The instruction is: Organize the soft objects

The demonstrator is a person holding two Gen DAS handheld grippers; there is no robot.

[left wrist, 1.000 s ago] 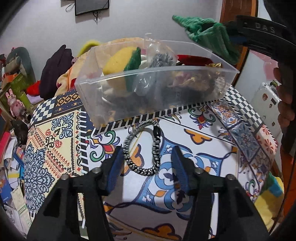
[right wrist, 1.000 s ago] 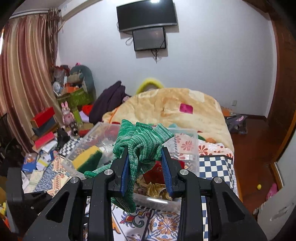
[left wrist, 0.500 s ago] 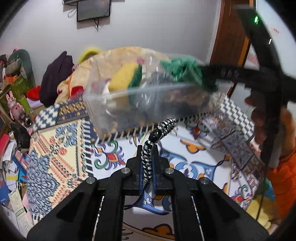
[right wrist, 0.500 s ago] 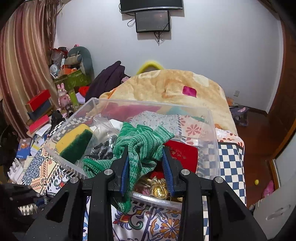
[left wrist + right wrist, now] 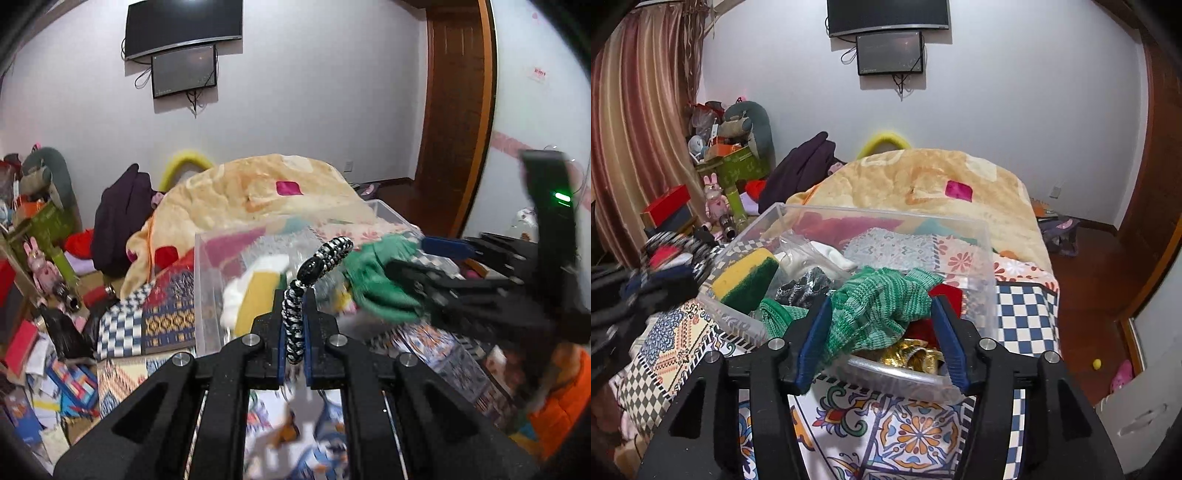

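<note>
Your left gripper [image 5: 294, 334] was pressed together on the black-and-white braided band [image 5: 314, 280], which rose from between the pads and curled toward one o'clock, its free end hanging over the clear plastic bin [image 5: 207, 295]. Motion blur smeared the bin's contents there; only a yellow patch and white fabric could be made out.

At three o'clock of the band, your right gripper [image 5: 881, 341] reached over the bin's near wall [image 5: 908, 376], its jaws opening. The green knitted cloth [image 5: 875, 310] lay between them, leaning on the left pad and clear of the right one, slumped onto the pile inside the bin. At ten o'clock of the cloth sat the yellow-and-green sponge [image 5: 746, 280]; something gold [image 5: 912, 356] showed under the cloth, partly hidden. At the left edge of that view, your left gripper was only a dark blur.
</note>
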